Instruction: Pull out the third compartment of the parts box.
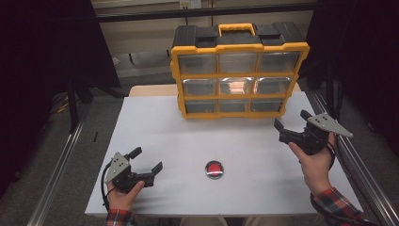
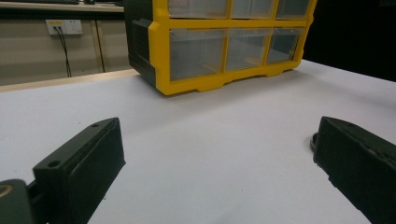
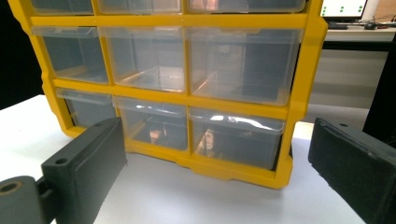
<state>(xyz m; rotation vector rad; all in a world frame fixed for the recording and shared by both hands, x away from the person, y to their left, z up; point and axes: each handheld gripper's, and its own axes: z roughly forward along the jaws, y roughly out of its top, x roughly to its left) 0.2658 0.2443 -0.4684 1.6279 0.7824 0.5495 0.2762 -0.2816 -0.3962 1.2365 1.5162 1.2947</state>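
Red-topped disc (image 1: pixel 215 169), perhaps a tin, lies between both grippers (image 1: pixel 145 162) (image 1: pixel 290 124), fingers spread, empty.

Yellow-framed organizer (image 1: pixel 240 75) w/ black top and yellow carry handle stands upright at 12 o'clock on the white counter (image 1: pixel 164 136), front facing the person. Three rows of three clear drawers, all pushed in. Small round red disc w/ dark rim (image 1: pixel 214 169) lies flat at approx 6 o'clock, well apart from the organizer.
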